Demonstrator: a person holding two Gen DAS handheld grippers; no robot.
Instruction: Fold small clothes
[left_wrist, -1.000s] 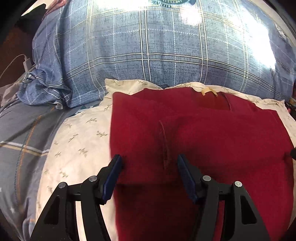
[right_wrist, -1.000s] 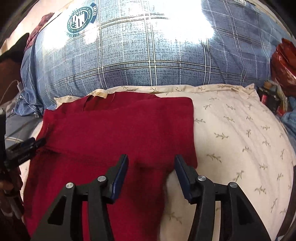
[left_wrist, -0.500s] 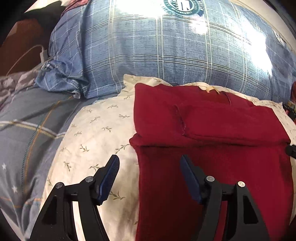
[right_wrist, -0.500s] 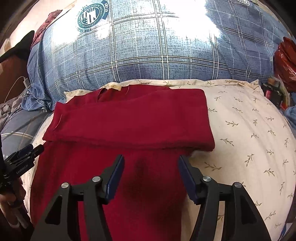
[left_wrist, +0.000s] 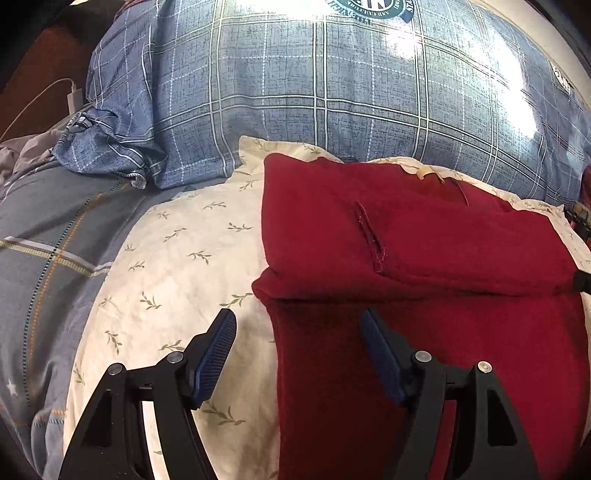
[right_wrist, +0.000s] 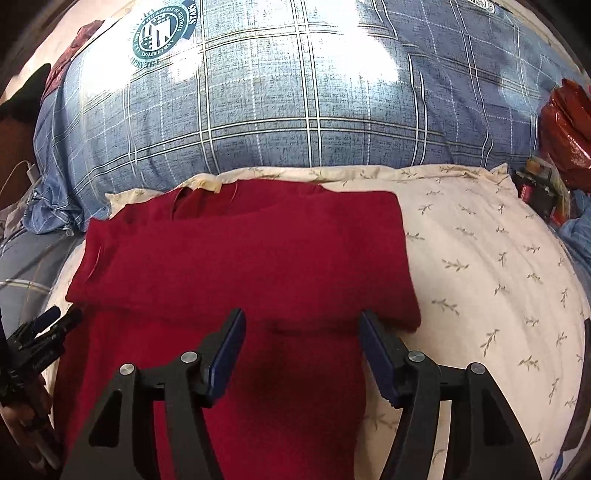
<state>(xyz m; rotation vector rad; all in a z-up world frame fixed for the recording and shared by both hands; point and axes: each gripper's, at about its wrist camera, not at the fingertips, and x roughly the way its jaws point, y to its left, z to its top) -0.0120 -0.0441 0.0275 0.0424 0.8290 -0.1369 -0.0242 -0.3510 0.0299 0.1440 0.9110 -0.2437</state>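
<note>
Left gripper (left_wrist: 299, 325) open astride the folded red garment's (left_wrist: 424, 243) left edge.

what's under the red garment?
The red garment lies on a cream leaf-print pillow, which shows around its far, left and right edges. The part of the pillow beneath it is covered.
</note>
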